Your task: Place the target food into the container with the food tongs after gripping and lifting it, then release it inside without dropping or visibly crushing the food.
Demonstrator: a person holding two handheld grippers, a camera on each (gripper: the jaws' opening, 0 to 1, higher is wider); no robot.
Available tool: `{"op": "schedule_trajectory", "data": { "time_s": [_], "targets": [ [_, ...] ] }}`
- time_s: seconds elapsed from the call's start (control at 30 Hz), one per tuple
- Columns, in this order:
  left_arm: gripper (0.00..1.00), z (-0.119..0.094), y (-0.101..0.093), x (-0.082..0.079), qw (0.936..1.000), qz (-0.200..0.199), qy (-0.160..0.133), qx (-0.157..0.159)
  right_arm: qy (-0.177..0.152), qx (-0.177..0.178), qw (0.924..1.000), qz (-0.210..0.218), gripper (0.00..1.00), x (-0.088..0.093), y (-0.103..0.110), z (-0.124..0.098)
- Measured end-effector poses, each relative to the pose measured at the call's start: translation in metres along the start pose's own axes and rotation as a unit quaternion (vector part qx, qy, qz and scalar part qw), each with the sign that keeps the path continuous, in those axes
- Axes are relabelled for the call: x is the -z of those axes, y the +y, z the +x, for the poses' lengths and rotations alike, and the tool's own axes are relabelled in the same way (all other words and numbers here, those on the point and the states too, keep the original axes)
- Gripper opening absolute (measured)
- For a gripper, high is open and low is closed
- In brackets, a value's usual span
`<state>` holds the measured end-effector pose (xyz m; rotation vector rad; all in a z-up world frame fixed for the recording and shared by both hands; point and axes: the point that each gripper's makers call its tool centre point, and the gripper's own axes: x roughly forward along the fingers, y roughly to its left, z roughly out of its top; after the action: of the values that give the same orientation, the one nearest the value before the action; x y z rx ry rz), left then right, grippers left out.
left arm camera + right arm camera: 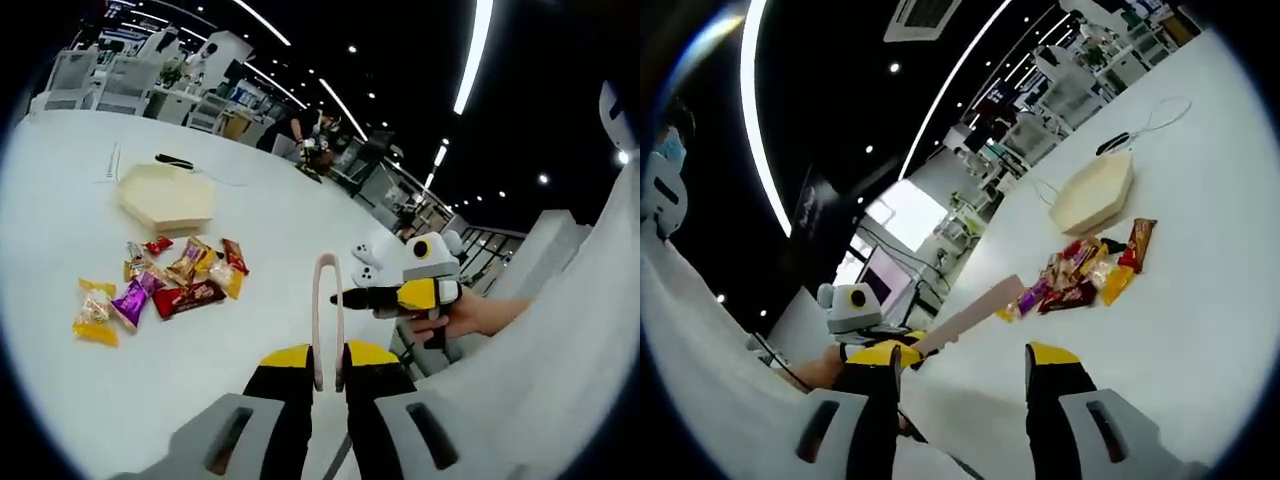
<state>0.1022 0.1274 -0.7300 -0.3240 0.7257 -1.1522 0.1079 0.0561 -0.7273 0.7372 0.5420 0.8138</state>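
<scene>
Snacks (165, 283) beside wooden container (166, 196)

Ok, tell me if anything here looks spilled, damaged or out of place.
Nothing looks damaged. The wrapped candies lie in a loose scattered pile on the white table beside the pale hexagonal container, not in it. The left gripper holds the pink food tongs above the table.

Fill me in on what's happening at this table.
A person holds a gripper in each hand above a white table. The left gripper is shut on pink food tongs, raised off the table. The right gripper is open and holds nothing. A pile of wrapped snacks lies beside an empty pale wooden container; nothing has been picked up yet.
</scene>
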Motion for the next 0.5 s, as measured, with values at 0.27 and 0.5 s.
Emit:
{"op": "schedule_trajectory", "data": {
  "time_s": [0.27,0.5],
  "targets": [
    [0.09,0.003,-0.015,-0.013,0.9991,-0.012,-0.022,0.034,-0.014,-0.022,0.9995,0.015,0.53,-0.014,0.003,-0.002],
    [0.09,0.005,-0.022,-0.019,0.9986,-0.012,-0.026,0.044,-0.014,-0.041,0.9989,0.016,0.53,-0.016,0.009,0.001]
  ]
}}
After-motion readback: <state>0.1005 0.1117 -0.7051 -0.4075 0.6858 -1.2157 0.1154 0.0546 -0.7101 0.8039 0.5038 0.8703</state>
